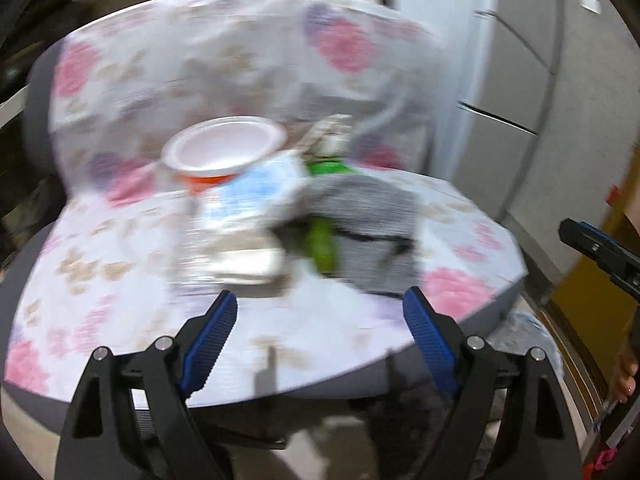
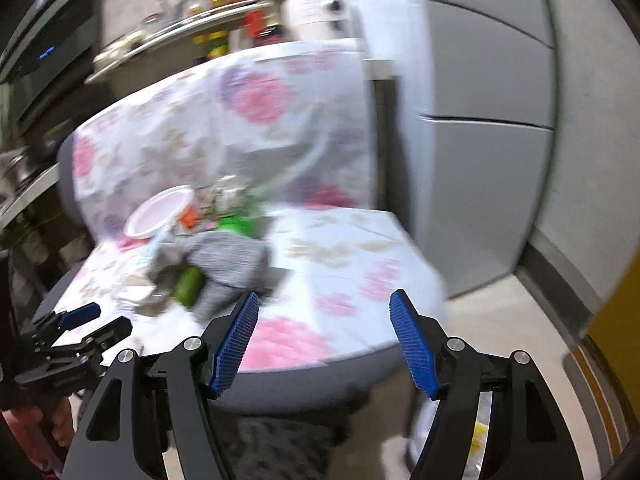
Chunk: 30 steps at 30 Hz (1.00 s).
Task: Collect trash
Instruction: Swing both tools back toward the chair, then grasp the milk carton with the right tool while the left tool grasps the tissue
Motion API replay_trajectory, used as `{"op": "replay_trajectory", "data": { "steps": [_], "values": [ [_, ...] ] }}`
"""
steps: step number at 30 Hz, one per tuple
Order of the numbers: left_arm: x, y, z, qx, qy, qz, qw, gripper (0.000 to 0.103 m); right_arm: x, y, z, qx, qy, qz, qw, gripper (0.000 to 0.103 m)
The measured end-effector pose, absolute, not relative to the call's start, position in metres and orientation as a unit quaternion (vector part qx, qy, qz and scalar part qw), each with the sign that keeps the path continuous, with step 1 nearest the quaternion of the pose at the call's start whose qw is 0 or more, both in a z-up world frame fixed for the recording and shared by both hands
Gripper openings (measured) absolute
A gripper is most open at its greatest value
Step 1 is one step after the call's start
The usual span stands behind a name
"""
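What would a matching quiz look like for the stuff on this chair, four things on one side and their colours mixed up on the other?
Things:
1. bowl
2. bottle
3. cloth
4. tong pads

Colours:
A. grey
B. blue
C. white inside, orange outside
D. green

Pairs: 1-C, 2-D, 3-A, 4-B
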State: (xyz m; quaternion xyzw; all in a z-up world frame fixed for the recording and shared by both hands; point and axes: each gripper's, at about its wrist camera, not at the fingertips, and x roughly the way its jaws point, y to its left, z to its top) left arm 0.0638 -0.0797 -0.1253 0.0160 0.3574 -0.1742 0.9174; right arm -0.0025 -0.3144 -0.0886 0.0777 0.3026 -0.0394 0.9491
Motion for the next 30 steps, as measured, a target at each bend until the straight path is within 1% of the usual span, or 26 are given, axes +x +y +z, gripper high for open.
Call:
{"op": "replay_trajectory", "data": {
  "steps": [3, 5, 6, 7, 8, 10, 12, 14, 19, 26, 30],
  "values": [
    [0.072, -0.05, -0.124, 0.007, 0.357, -0.133, 0.924, 0.083, 0.023, -0.283, -0.085, 0.053, 0.299, 0.005, 0.953, 0.067],
    [0.079, -0.028, -0.124, 0.001, 0.358, -0.101, 0.928, 0.083, 0.037, -0.266, -0.085, 0.041, 0.298, 0.027, 0.953, 0.052],
    [0.081, -0.02, -0.126, -0.001, 0.359, -0.089, 0.929, 0.083, 0.044, -0.258, -0.085, 0.036, 0.299, 0.036, 0.953, 0.048],
    [0.084, -0.014, -0.127, -0.002, 0.36, -0.081, 0.929, 0.083, 0.055, -0.249, -0.087, 0.032, 0.3, 0.049, 0.952, 0.042],
    [0.088, -0.007, -0.128, -0.004, 0.363, -0.072, 0.929, 0.083, 0.065, -0.24, -0.089, 0.031, 0.305, 0.065, 0.95, 0.041],
    [0.094, 0.006, -0.13, -0.008, 0.369, -0.056, 0.928, 0.083, 0.082, -0.227, -0.094, 0.037, 0.315, 0.087, 0.944, 0.041],
    [0.101, 0.016, -0.131, -0.009, 0.371, -0.039, 0.928, 0.083, 0.099, -0.216, -0.099, 0.052, 0.326, 0.106, 0.938, 0.044],
    [0.105, 0.023, -0.132, -0.009, 0.371, -0.03, 0.928, 0.083, 0.116, -0.207, -0.105, 0.067, 0.336, 0.12, 0.932, 0.063],
    [0.114, 0.035, -0.136, -0.016, 0.375, -0.018, 0.927, 0.083, 0.148, -0.194, -0.121, 0.089, 0.363, 0.132, 0.918, 0.064],
    [0.124, 0.039, -0.145, -0.018, 0.385, -0.015, 0.923, 0.083, 0.18, -0.197, -0.15, 0.153, 0.403, 0.138, 0.892, 0.063],
    [0.125, 0.038, -0.147, -0.019, 0.388, -0.014, 0.921, 0.083, 0.194, -0.19, -0.161, 0.165, 0.421, 0.142, 0.881, 0.065]
  ]
}}
